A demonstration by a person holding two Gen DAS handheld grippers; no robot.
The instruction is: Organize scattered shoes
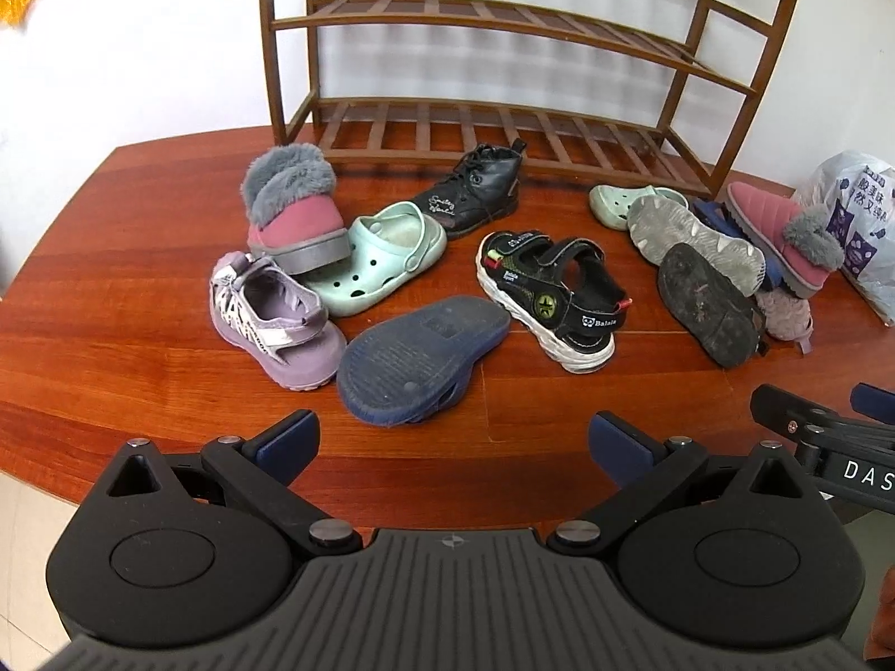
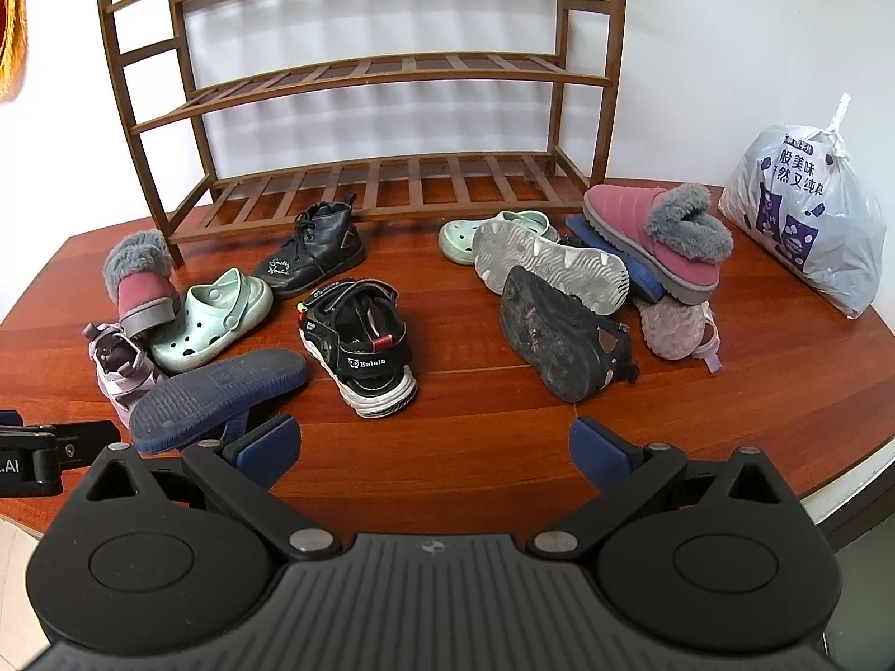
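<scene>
Several small shoes lie scattered on a red-brown wooden table [image 1: 112, 346] in front of a bare slatted shoe rack [image 1: 503, 134]. On the left lie a pink fur-cuffed boot [image 1: 293, 207], a mint clog [image 1: 380, 257], a lilac sneaker [image 1: 274, 319] and an upturned blue slipper [image 1: 419, 358]. A black ankle boot [image 1: 475, 190] and a black sandal [image 1: 554, 296] sit mid-table. A heap on the right holds an upturned dark shoe [image 2: 559, 341], a grey-soled shoe [image 2: 548, 268] and a second pink boot [image 2: 660, 235]. My left gripper [image 1: 453, 447] and right gripper [image 2: 433, 450] hover open near the front edge, holding nothing.
A tied white plastic bag [image 2: 805, 218] stands at the table's far right. A white wall backs the rack. The right gripper's tip [image 1: 822, 430] shows at the left wrist view's right edge. The rack [image 2: 358, 190] has three slatted shelves with nothing on them.
</scene>
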